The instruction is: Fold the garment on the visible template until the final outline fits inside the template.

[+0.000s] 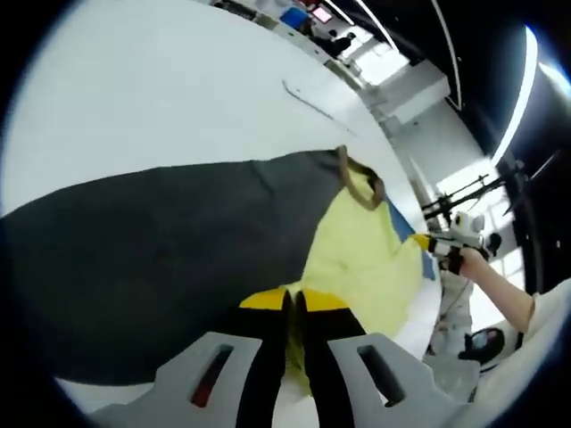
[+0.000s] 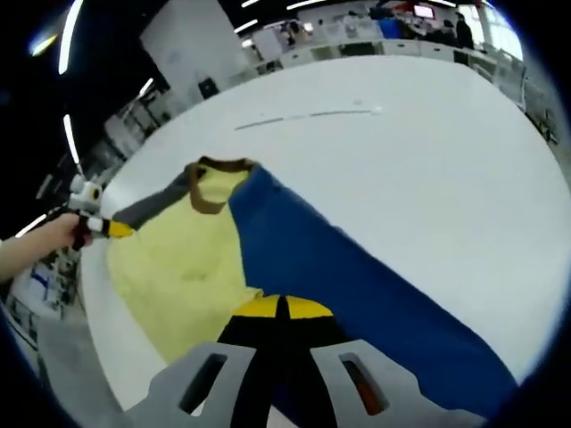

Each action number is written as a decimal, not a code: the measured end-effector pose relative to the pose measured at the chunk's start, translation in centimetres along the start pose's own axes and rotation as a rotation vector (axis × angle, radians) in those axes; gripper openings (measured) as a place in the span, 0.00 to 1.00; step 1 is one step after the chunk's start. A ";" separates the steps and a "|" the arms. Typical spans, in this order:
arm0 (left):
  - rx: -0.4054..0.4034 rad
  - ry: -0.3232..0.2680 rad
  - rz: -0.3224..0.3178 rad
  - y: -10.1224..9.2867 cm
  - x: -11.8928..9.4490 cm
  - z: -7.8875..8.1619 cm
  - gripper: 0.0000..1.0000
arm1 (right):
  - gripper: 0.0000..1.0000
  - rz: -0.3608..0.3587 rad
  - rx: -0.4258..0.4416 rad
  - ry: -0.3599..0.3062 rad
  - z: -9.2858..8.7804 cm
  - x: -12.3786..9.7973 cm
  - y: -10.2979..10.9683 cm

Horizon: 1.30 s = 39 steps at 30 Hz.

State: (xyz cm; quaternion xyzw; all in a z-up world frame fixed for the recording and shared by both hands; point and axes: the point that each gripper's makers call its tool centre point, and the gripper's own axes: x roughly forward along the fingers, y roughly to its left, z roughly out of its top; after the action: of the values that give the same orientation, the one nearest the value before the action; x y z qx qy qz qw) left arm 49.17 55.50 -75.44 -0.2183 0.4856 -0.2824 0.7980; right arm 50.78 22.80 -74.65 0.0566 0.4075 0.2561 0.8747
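On the table: a soft cloth garment (image 1: 357, 259) lies spread on a big white table (image 1: 161, 80). It has a pale yellow middle, one dark grey side (image 1: 152, 250) and one blue side (image 2: 357, 285), with a brown neck band (image 2: 214, 183) at the far end.
Left gripper (image 1: 293, 299): its black jaws with yellow tips are pressed together on the near edge of the garment, where yellow meets grey.
Right gripper (image 2: 281, 308): its jaws are together too, pinching the near edge where yellow meets blue.
Same two tools, seen from across: the right gripper (image 1: 442, 245) shows far off in the left gripper view, and the left gripper (image 2: 98, 223) shows far off in the right gripper view, each held in a person's hand.
Template: I cannot tell where its outline is; a thin line (image 2: 303, 116) is marked on the table past the garment, well apart from it.
Step now, I think: lifting the near edge to fold it toward the neck band.
How to do it well: move both hands at the same speed, keep the edge pulled flat between them, and lay it down straight.
Watch out: a thin pinch could slip, and the cloth could bunch up.
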 end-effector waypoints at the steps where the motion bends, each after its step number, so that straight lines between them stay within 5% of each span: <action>1: 0.006 -0.005 0.001 -0.1 -0.1 0.0 0.02 | 0.01 -0.001 0.003 -0.002 0.0 -0.2 0.0; 8: 0.008 -0.035 0.004 -0.6 -0.5 0.3 0.05 | 0.01 -0.015 -0.017 -0.051 0.8 -1.1 0.1; 18: 0.076 -0.024 0.030 -1.1 -1.3 0.3 0.23 | 0.02 0.033 -0.040 -0.033 -0.3 -2.2 1.4; 39: 0.121 -0.055 0.017 -2.5 -4.3 -1.1 0.39 | 0.25 0.125 -0.002 -0.050 -1.4 -4.7 4.6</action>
State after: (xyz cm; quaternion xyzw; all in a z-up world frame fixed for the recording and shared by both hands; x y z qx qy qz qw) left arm 46.03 56.46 -71.55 -0.1731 0.4475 -0.2985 0.8250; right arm 45.37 24.32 -70.90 0.0874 0.3809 0.3091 0.8670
